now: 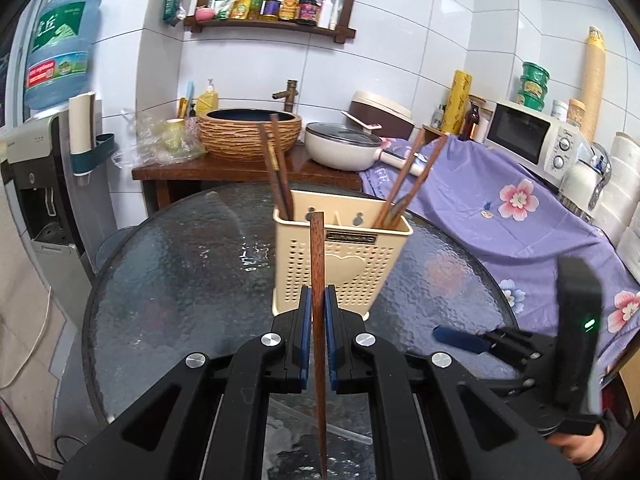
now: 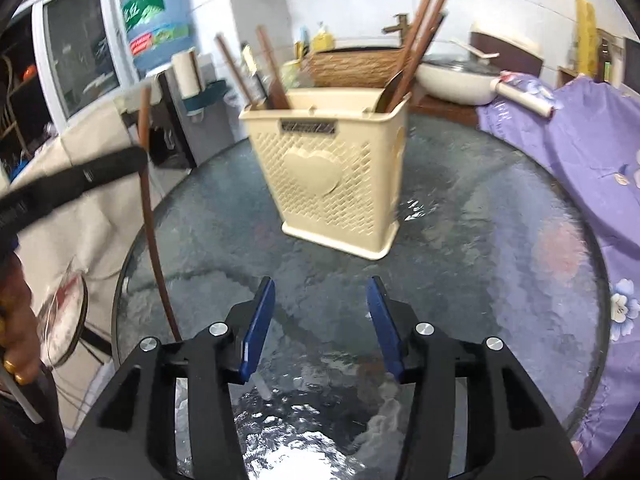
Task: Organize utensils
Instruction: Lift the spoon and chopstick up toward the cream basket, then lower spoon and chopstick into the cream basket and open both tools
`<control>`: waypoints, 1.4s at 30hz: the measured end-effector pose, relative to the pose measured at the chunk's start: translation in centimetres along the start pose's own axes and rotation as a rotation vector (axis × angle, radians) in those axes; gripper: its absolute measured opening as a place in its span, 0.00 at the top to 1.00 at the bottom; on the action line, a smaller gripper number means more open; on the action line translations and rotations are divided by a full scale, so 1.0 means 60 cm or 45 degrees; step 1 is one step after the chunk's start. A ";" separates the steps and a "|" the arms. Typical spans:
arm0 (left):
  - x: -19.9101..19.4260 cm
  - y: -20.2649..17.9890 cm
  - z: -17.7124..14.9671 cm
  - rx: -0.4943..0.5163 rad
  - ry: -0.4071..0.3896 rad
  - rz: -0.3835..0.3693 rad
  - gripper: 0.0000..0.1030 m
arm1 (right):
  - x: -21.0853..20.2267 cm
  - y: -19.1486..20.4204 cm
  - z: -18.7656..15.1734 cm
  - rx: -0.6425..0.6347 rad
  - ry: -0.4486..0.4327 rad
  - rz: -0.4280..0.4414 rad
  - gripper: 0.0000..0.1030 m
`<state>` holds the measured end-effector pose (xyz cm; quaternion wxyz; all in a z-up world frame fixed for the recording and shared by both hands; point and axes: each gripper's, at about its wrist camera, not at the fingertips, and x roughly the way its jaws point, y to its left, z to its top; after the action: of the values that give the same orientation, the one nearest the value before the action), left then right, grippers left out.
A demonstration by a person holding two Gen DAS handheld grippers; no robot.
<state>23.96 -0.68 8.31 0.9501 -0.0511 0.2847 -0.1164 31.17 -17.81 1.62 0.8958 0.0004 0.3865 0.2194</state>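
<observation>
The left tongs [image 1: 319,300] are closed tight on one brown chopstick [image 1: 318,264], which stands almost upright between the blue pads. Just behind them the cream utensil holder [image 1: 352,256] stands on the glass table [image 1: 180,264], with chopsticks at both ends. The right tongs [image 2: 320,292] are half open and hold nothing.

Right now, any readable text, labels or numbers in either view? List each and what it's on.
"FE": on the purple cloth, the end of a longer word, the rest hidden in a fold.
Water jug: large white characters on its green label, too distorted to read.
Utensil basket: a dark nameplate with lettering, too small to read.
Shelf bottles: labels too small.
Microwave: dial markings too small.
</observation>
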 end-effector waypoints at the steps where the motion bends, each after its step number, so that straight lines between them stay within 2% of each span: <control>1: -0.003 0.008 -0.001 -0.010 -0.003 0.006 0.94 | 0.009 0.005 -0.002 -0.017 0.015 0.012 0.53; 11: -0.039 0.088 -0.003 -0.108 -0.043 0.077 0.94 | 0.116 0.120 -0.006 -0.339 0.169 0.159 0.53; 17: -0.057 0.126 -0.006 -0.153 -0.060 0.108 0.94 | 0.174 0.177 -0.004 -0.520 0.267 0.131 0.53; 26: -0.064 0.158 -0.013 -0.189 -0.070 0.104 0.94 | 0.217 0.201 -0.001 -0.591 0.365 0.154 0.53; 29: -0.065 0.164 -0.014 -0.196 -0.072 0.103 0.94 | 0.224 0.202 0.007 -0.555 0.387 0.190 0.56; 32: -0.067 0.172 -0.017 -0.207 -0.073 0.100 0.94 | 0.232 0.204 0.014 -0.566 0.394 0.200 0.58; 35: -0.067 0.174 -0.018 -0.214 -0.074 0.098 0.94 | 0.235 0.209 0.017 -0.571 0.393 0.199 0.64; 40: -0.066 0.170 -0.020 -0.206 -0.073 0.094 0.94 | 0.228 0.215 0.013 -0.585 0.372 0.174 0.65; 42: -0.065 0.165 -0.019 -0.204 -0.073 0.090 0.94 | 0.214 0.212 0.013 -0.574 0.330 0.194 0.65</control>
<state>22.07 9.86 7.79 0.9543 -0.1201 0.2675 -0.0581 34.47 -1.12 -4.51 0.7973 -0.1982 0.4380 0.3649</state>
